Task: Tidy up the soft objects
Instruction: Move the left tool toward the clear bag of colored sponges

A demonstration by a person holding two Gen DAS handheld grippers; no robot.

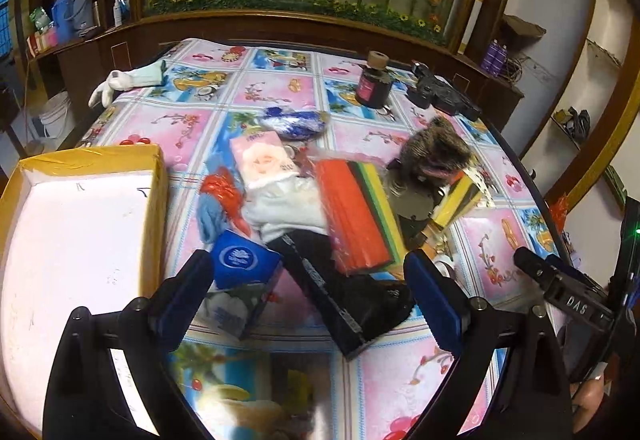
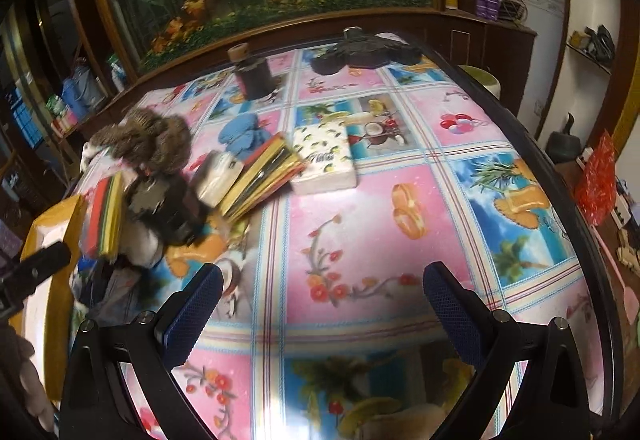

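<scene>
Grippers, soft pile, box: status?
Left gripper open, empty, over pile. Right gripper open, empty, over bare tablecloth. Box empty. Nothing blocking.

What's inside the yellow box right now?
Nothing visible: the yellow box shows only a bare white floor with faint pen marks. The left gripper covers its near corner, so that part cannot be checked.

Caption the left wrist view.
Open left gripper hovers over jumbled soft items beside a yellow-rimmed box.
</scene>
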